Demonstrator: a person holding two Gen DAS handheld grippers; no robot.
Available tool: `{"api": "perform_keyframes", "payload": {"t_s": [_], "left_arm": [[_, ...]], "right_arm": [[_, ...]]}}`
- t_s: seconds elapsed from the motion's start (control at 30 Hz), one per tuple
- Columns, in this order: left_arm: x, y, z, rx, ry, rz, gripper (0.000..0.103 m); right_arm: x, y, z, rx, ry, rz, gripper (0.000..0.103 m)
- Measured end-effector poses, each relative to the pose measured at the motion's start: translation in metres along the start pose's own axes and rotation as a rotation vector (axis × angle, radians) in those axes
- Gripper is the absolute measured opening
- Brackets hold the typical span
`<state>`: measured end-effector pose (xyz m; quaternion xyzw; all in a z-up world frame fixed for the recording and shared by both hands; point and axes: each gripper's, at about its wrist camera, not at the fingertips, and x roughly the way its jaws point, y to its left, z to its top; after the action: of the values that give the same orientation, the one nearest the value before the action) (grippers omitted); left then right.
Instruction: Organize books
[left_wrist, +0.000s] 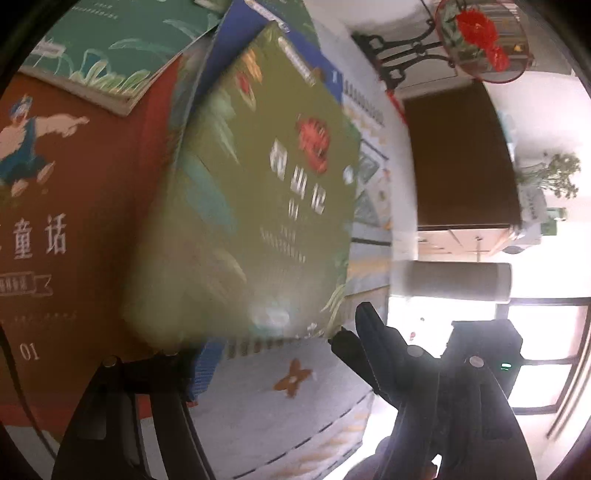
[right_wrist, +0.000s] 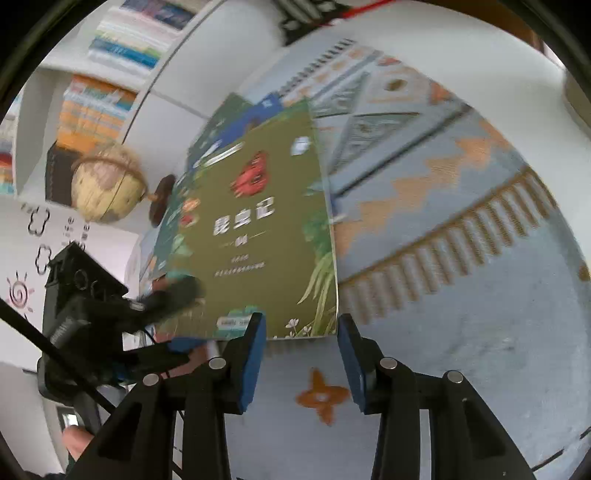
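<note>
The olive-green book (right_wrist: 255, 229) is seen on top of a loose pile on the patterned rug (right_wrist: 461, 332). Its white title can be read as "昆虫记" in the right wrist view, under a red flower-like picture. The small lines below the title are too blurred to be read.

Under it a blue book (left_wrist: 225, 40) and a dark green book (left_wrist: 110, 44) with leaf drawings are fanned out towards the far side. To the left a red book (left_wrist: 74, 221) is laid flat; "童话" and "01" are printed on its cover beside a cartoon figure, and the banner text beneath cannot be made out.

The right gripper (right_wrist: 301, 332) is held at the near edge of the olive-green book. Its blue pads (right_wrist: 255, 343) are set moderately apart, bare rug is seen between them, and no clamping is shown.

The left gripper (left_wrist: 269, 354) is brought in at the book's near left corner with its jaws about half apart. The book's edge is seen between its fingers, but the blur is heavy there, so whether it is gripped cannot be told.

Far left, a globe (right_wrist: 107, 184) and shelved books (right_wrist: 99, 110) are seen against a white wall.
</note>
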<state>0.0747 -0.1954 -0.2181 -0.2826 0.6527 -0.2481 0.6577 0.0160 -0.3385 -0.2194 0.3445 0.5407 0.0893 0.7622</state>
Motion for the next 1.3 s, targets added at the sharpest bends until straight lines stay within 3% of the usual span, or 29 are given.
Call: {"api": "perform_keyframes", "payload": {"t_s": [0.07,0.17,0.23,0.33,0.5,0.6,0.63,0.7,0.77,0.8,0.9,1.0,1.07,1.17,1.3], "left_arm": [[0.0,0.009,0.001,-0.039,-0.005,-0.005,0.042],[-0.008,0.027,0.006,-0.134,-0.016,-0.11,0.029],[-0.013,0.029,0.01,-0.149,-0.027,-0.159,0.029],[-0.019,0.023,0.018,-0.133,-0.029,-0.178,0.029],[-0.016,0.017,0.014,-0.084,0.042,-0.132,0.03],[-0.014,0.016,0.009,-0.055,0.099,-0.054,0.046],[-0.02,0.013,0.008,-0.005,0.097,0.001,0.048],[-0.035,0.002,0.006,0.133,0.057,0.154,0.062],[-0.05,-0.006,0.009,0.236,-0.003,0.264,0.095],[-0.059,-0.009,0.014,0.271,-0.052,0.303,0.098],[-0.07,-0.012,0.035,0.31,-0.107,0.323,0.099],[-0.058,-0.017,0.06,0.359,-0.064,0.292,0.099],[-0.047,-0.017,0.07,0.382,-0.046,0.32,0.099],[-0.028,-0.014,0.075,0.418,-0.015,0.378,0.098],[-0.024,-0.02,0.067,0.498,-0.045,0.41,0.098]], "right_arm": [[0.015,0.015,-0.001,-0.014,0.059,0.035,0.042],[0.033,0.026,-0.01,-0.012,0.134,0.037,0.06],[0.034,0.025,-0.017,-0.006,0.137,0.053,0.06],[0.032,0.01,-0.017,0.102,0.108,0.124,0.06],[0.021,0.002,-0.002,0.175,0.028,0.159,0.06],[0.018,0.003,0.009,0.18,-0.004,0.134,0.06],[0.02,0.004,0.011,0.175,0.0,0.106,0.06],[0.02,0.007,0.013,0.145,0.003,0.053,0.06],[0.019,0.01,0.015,0.113,-0.001,0.009,0.06],[0.018,0.008,0.015,0.112,-0.006,0.001,0.06],[0.02,0.006,0.019,0.122,-0.025,-0.001,0.06],[0.028,0.01,0.022,0.117,-0.028,-0.027,0.059],[0.032,0.014,0.023,0.108,-0.035,-0.055,0.052],[0.037,0.012,0.023,0.12,-0.033,-0.082,0.038],[0.038,0.014,0.023,0.134,-0.052,-0.1,0.037]]}}
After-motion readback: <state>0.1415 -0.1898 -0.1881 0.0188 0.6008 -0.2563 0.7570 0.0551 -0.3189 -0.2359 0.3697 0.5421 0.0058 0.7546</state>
